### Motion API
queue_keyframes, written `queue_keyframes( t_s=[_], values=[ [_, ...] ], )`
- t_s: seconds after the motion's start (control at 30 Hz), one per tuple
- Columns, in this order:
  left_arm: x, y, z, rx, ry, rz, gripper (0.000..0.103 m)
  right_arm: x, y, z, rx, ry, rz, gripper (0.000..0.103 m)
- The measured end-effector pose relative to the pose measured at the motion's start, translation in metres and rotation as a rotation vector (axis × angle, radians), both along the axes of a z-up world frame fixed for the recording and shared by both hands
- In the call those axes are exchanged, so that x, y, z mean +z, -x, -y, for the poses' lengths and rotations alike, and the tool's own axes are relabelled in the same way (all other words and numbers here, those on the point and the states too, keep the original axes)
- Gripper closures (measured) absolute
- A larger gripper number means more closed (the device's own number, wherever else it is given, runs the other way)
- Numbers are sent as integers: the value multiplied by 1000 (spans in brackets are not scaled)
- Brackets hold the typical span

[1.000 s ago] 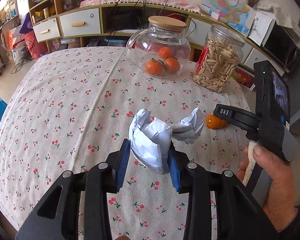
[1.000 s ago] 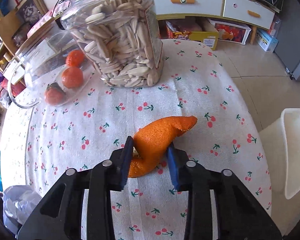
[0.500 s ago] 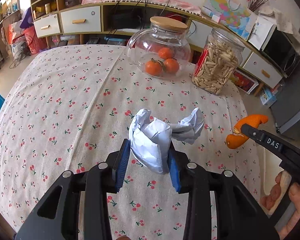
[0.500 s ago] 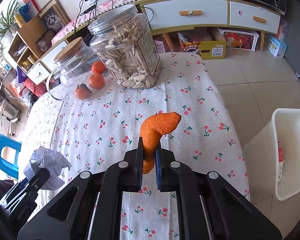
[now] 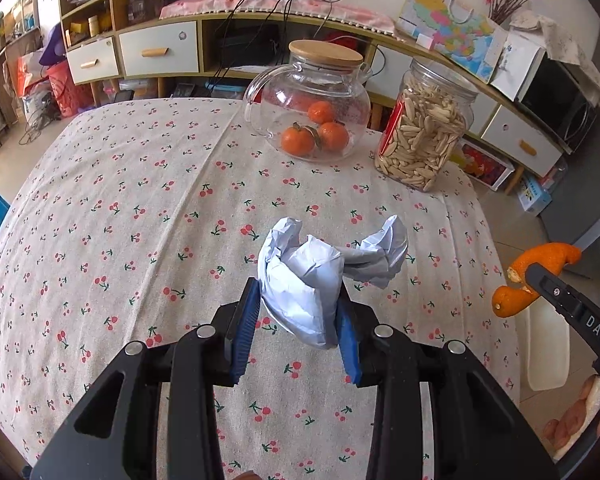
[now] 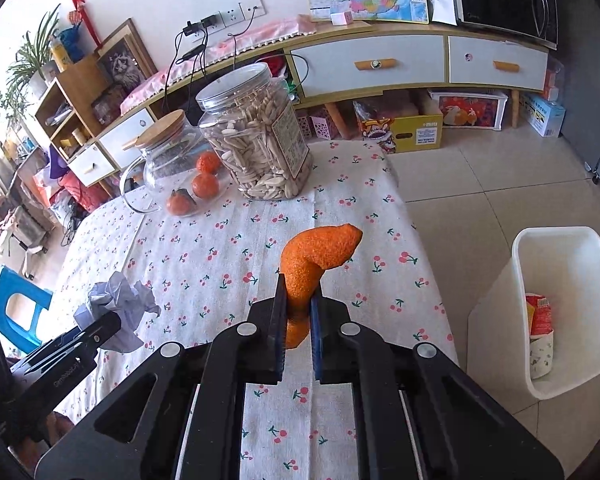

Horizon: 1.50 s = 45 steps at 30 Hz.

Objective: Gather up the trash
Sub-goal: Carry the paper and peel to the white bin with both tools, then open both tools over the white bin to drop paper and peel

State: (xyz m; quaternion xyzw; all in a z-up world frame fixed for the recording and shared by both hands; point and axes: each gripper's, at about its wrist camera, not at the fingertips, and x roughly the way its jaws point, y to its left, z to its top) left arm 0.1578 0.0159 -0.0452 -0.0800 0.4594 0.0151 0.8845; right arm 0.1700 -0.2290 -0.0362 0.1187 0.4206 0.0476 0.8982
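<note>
My left gripper (image 5: 298,300) is shut on a crumpled white paper ball (image 5: 308,280) and holds it above the cherry-print tablecloth (image 5: 140,208). The paper also shows at the left of the right wrist view (image 6: 118,306). My right gripper (image 6: 298,304) is shut on a curved orange peel (image 6: 314,260), lifted above the table's right side. The peel also shows at the right edge of the left wrist view (image 5: 536,280). A white trash bin (image 6: 560,308) stands on the floor right of the table, with a red-and-white wrapper inside.
A glass teapot with oranges (image 5: 312,108) and a jar of seeds (image 5: 420,136) stand at the table's far side. A blue stool (image 6: 16,312) is at the left. Low cabinets line the wall. Tiled floor lies right of the table.
My right gripper closed on the orange peel, lifted it off the table and drew back toward the table's right edge. My left gripper kept holding the paper ball and rose slightly.
</note>
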Motion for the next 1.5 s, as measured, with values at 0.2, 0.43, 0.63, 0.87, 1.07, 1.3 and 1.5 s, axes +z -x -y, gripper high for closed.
queue_keyframes(
  t_s=[0.2,0.43,0.63,0.87,1.07,1.3,1.5],
  values=[
    [0,6,14,-38,-9,10,67,11,9,35,-64,20,53,94],
    [2,11,34,-60,-28,34,67,18,19,107,-227,87,84,94],
    [1,15,63,-84,-18,35,67,4,25,176,-404,138,28,94],
    [11,13,120,-167,-12,42,67,-11,43,243,-626,234,-57,56],
    [27,7,194,-291,15,46,67,5,75,281,-757,168,0,26],
    [46,-1,296,-455,48,39,66,20,104,316,-903,95,61,8],
    [49,-4,366,-549,68,18,66,22,134,350,-1045,68,69,7]
  ],
)
